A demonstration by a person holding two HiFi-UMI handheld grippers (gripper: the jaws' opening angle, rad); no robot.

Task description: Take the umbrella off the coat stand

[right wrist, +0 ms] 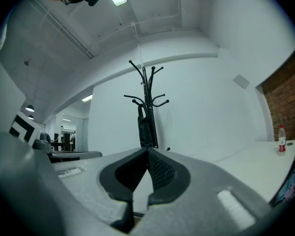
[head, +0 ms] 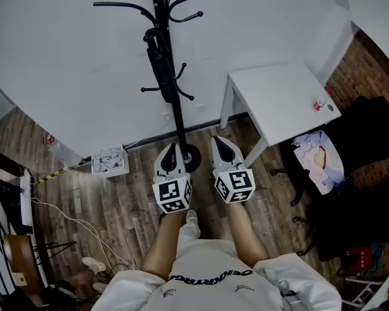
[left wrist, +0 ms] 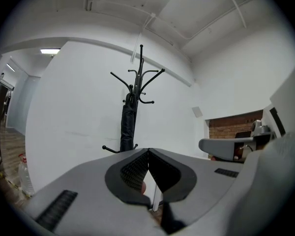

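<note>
A black folded umbrella [head: 160, 62] hangs upright on the black coat stand [head: 177, 112] against the white wall. It also shows in the left gripper view as the umbrella [left wrist: 127, 124] on the stand [left wrist: 140, 77], and in the right gripper view as the umbrella [right wrist: 145, 128] on the stand [right wrist: 146, 90]. My left gripper [head: 170, 153] and right gripper [head: 223, 146] are held side by side, level, short of the stand's base, both shut and empty. The tips meet in the left gripper view [left wrist: 148, 150] and in the right gripper view [right wrist: 147, 150].
A white table [head: 279, 99] stands right of the stand with a small bottle [head: 319, 104] on it. Black chairs with cloth [head: 321, 157] sit far right. A white box [head: 108, 160] and cables [head: 71, 222] lie on the wood floor at left.
</note>
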